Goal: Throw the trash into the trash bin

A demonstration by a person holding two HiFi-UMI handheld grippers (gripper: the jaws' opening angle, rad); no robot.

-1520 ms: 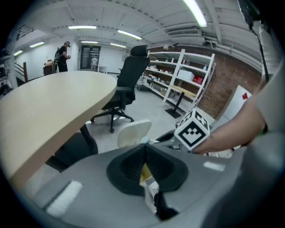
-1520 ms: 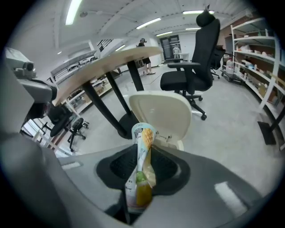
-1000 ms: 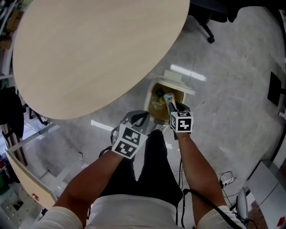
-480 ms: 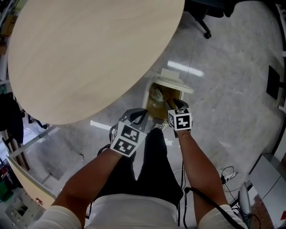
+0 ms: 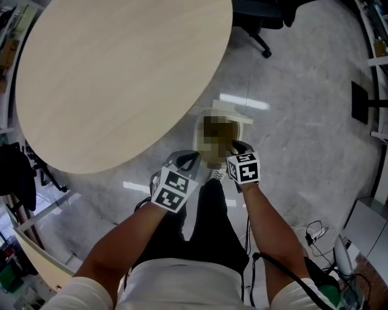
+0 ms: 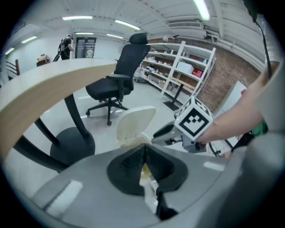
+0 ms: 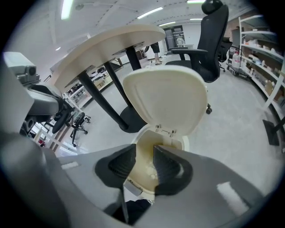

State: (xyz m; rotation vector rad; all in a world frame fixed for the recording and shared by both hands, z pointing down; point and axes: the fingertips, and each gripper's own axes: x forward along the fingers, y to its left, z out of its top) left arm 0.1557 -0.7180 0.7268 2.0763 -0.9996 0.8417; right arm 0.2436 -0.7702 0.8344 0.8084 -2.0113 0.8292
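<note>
The round table fills my head view from nine to twelve o'clock. Its far left edge is cut off, and its near edge runs just beside the trash bin.

At seven o'clock of the bin, the left gripper has its claw pressed together at the tips, and I can make out nothing pinched there. Through the slit behind the tips, its own view gives me only a sliver of a white shoe.

The bin's inside is blurred out in the head view. From the right gripper view the lid stands upright, and pale scraps lie at the bottom, too small for me to identify.

The right gripper hangs over the bin's rim at five o'clock. Its jaws have just been easing inward, but they are spread with nothing between them.

At one o'clock an office chair is cropped by the top edge. Cables trail on the floor at four o'clock.
</note>
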